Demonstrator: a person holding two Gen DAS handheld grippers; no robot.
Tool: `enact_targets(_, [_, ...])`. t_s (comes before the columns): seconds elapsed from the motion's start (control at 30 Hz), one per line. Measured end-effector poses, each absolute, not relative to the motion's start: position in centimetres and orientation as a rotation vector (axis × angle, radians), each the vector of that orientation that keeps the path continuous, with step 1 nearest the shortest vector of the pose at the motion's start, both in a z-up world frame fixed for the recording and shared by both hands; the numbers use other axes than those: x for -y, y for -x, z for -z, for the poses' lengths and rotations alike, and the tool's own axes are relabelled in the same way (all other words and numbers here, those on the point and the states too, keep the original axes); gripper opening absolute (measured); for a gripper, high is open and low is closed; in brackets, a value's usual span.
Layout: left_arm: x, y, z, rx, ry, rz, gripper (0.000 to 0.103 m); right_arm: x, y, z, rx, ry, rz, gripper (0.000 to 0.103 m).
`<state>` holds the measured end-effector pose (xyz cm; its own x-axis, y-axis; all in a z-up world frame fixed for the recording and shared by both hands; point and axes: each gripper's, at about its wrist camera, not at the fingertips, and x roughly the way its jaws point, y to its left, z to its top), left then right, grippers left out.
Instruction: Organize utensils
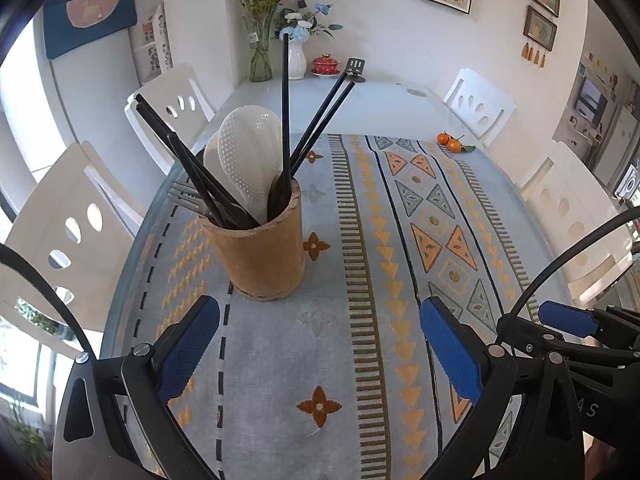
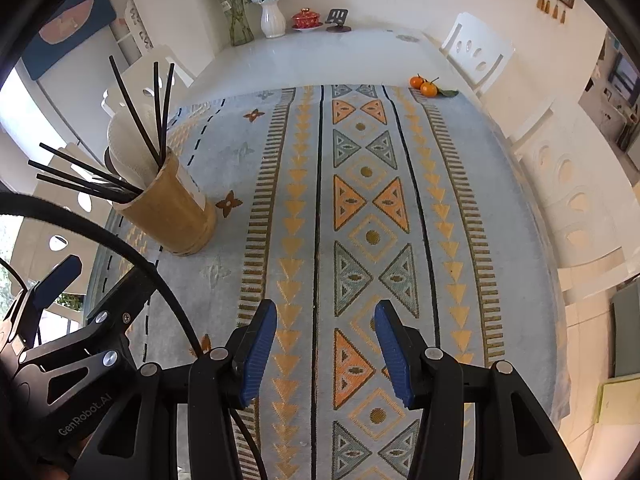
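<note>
A bamboo utensil holder (image 1: 258, 254) stands upright on the patterned cloth (image 1: 360, 240). It holds several black chopsticks (image 1: 285, 112), white perforated rice paddles (image 1: 250, 156) and a metal fork (image 1: 188, 200). My left gripper (image 1: 320, 320) is open and empty, just in front of the holder. In the right wrist view the holder (image 2: 172, 212) is at the left, with chopsticks (image 2: 136, 116) sticking out. My right gripper (image 2: 326, 320) is open and empty over the cloth (image 2: 360, 200), to the right of the holder. The left gripper's finger (image 2: 56, 280) shows at that view's left edge.
Two small oranges (image 1: 449, 142) lie at the cloth's far right corner. Two flower vases (image 1: 297, 60), a red lidded cup (image 1: 325, 65) and a phone stand (image 1: 355, 69) stand at the table's far end by the wall. White chairs (image 1: 168, 108) line both sides.
</note>
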<state>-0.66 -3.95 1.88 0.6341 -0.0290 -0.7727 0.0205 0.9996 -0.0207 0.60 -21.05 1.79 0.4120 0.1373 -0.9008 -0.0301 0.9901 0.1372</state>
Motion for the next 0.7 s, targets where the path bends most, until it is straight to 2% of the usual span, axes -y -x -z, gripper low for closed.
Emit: enact_targets(0.7, [3.59, 0.11, -1.79, -0.875, 0.004, 0.010, 0.101, 20.47, -1.18, -1.41, -1.153, -0.095, -0.113, 0.049])
